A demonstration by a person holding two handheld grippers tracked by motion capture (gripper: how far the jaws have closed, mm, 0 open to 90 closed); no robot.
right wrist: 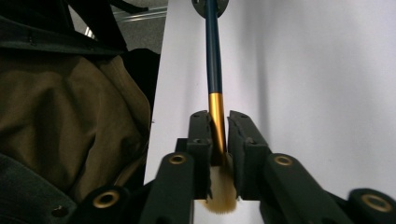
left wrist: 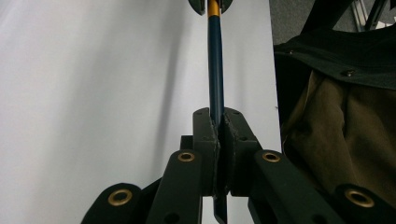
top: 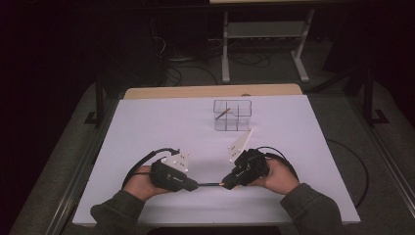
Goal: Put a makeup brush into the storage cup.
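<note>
Clamped hard in the left gripper [left wrist: 217,140]: jaws pressed flat on the tail of a slim dark-blue brush with a gold metal ferrule and pale tan bristles [left wrist: 215,70], a short stub of handle poking out behind the pads. Closed too in the right gripper [right wrist: 218,137], but at the opposite end: jaws pinching the gold ferrule, bristles fanning out behind the pads toward the camera. Between the two, a straight bare span of blue handle, held level and seemingly just above the white desk [top: 147,127] near its front edge, both grippers facing each other tip to tip in the high view, left gripper [top: 195,185] and right gripper [top: 226,182] close together with the brush [top: 210,184] bridging the gap.

Judged as a handover or a regrip, with both ends gripped at once. Best done by loosening one side only, and only with the other grip sure; no pulling apart along the handle while both sides bite, no twisting against each other, lest the ferrule slip or the bristles get crushed. Better to keep the handle level during the release, then swing the free end clear before carrying.

Farther out: a clear plastic organiser box with square compartments [top: 232,115] beyond the grippers, well apart from them, a thin stick-like item leaning in its near-left cell. Likely destination, so an upright drop into an open cell looks sensible.
</note>
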